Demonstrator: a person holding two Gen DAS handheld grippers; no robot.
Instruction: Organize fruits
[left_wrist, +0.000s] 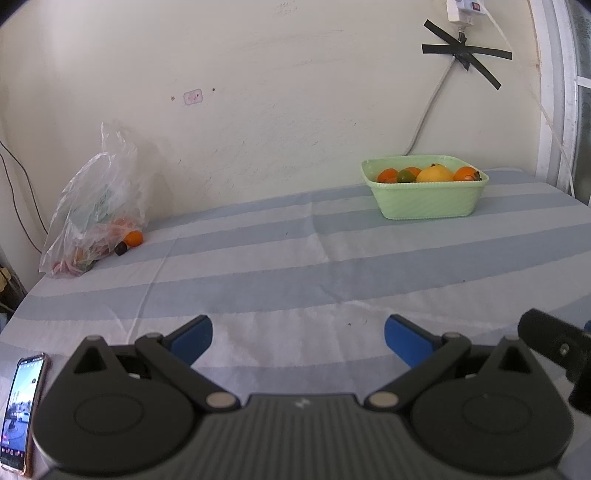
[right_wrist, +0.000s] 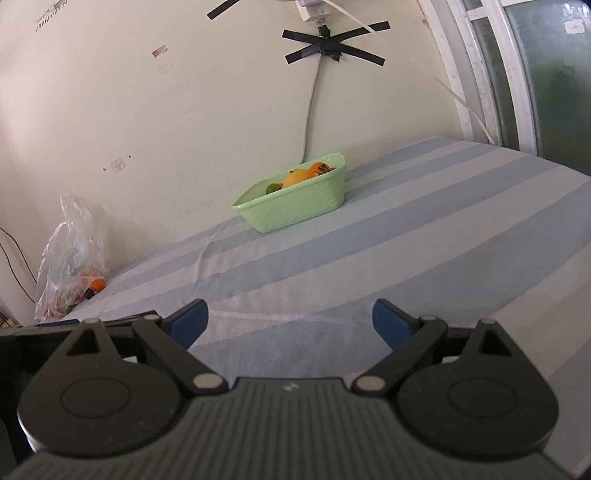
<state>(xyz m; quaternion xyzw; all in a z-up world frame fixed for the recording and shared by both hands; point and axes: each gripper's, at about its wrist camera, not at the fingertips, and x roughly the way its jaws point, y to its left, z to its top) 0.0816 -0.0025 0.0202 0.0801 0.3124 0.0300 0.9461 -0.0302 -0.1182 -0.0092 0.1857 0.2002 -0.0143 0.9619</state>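
A broad stretch of striped worktop (left_wrist: 295, 266) is lying bare between the left gripper (left_wrist: 297, 339), the right gripper (right_wrist: 290, 323) and the wall, so both are facing open room ahead with their jaws spread wide and empty. At the back right the green basket (left_wrist: 424, 203) is standing near the wall, and at the back left the plastic bag (left_wrist: 96, 206) is leaning on it, with an orange fruit (left_wrist: 133, 238) and a dark fruit (left_wrist: 120, 249) lying just beside its mouth. A phone (left_wrist: 22, 410) is sitting at the near left edge beside the left gripper.

Cream wall (left_wrist: 277, 92), scuffed; grey cable (right_wrist: 312, 107) fixed by crossed black tape (right_wrist: 332, 46). White window frame (right_wrist: 491, 74) right. Blue-and-white striped tablecloth (left_wrist: 332, 266).
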